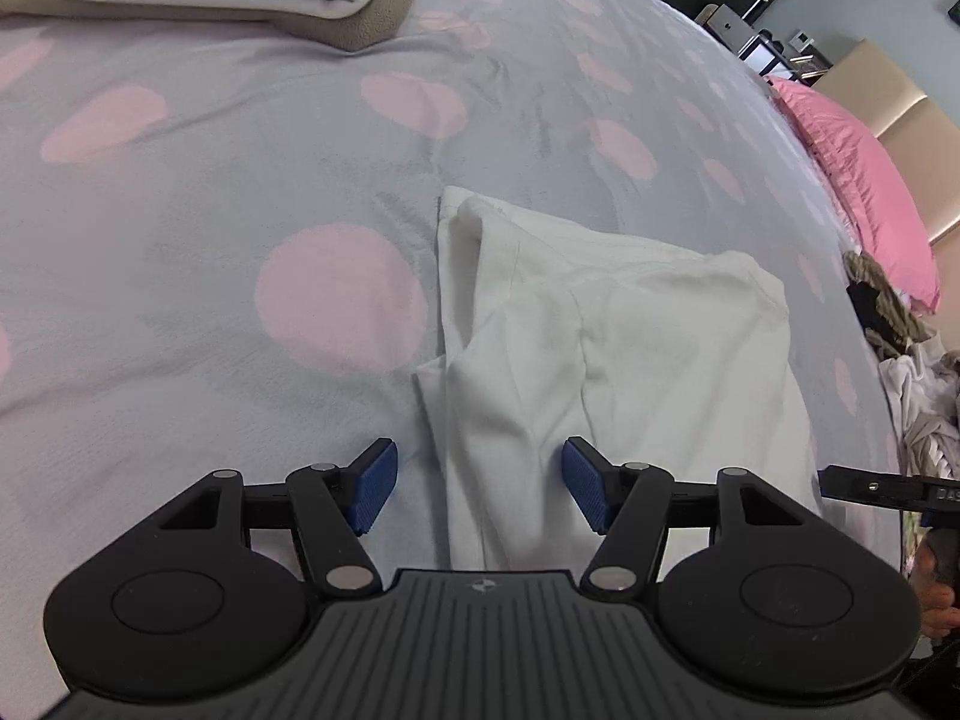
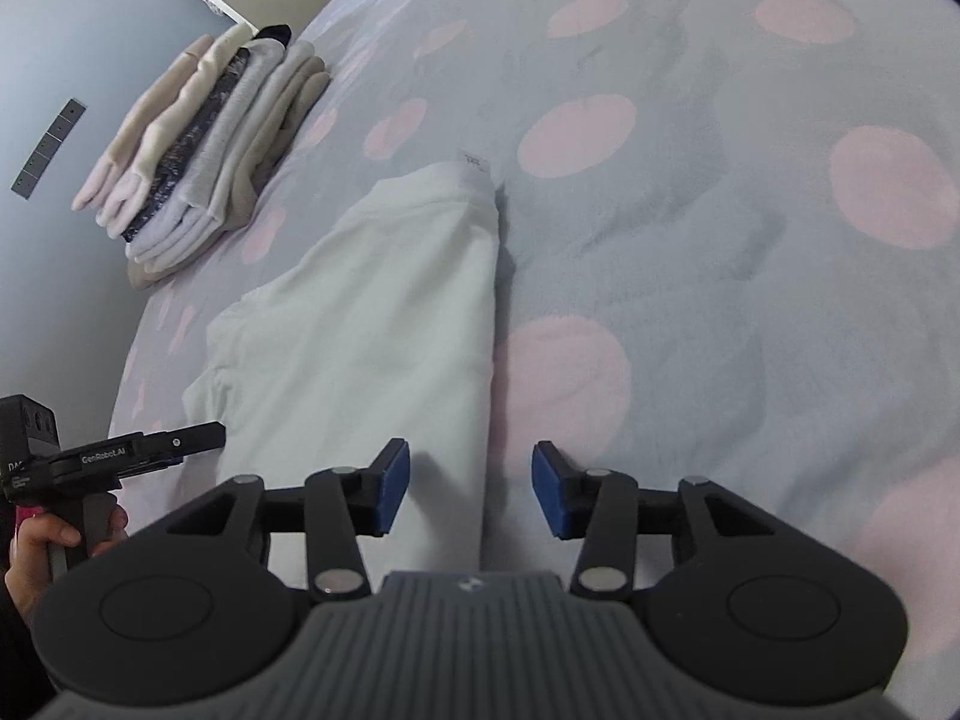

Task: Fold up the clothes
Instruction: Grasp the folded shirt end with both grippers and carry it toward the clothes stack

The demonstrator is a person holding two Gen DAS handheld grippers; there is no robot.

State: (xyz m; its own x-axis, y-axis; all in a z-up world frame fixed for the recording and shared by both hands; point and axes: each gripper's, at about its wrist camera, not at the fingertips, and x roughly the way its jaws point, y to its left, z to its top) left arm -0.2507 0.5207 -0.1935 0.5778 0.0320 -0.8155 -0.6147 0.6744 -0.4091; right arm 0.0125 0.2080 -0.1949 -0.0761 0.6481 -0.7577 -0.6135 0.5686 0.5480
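Left tongs (image 1: 479,483): released, pads spread over the near left edge of a folded white garment (image 1: 606,360), nothing gripped. Right tongs (image 2: 471,489): released, astride the garment's (image 2: 372,324) near right edge. Garment lies flat on the bed (image 1: 210,192), grey cover with pink dots. Left view alone: pink pillow (image 1: 858,180) and unfolded clothes heap (image 1: 912,384) at the bed's right edge. Right view alone: full height of the folded stack (image 2: 204,150) at the left edge, and a hand (image 2: 42,546) gripping the left handle.
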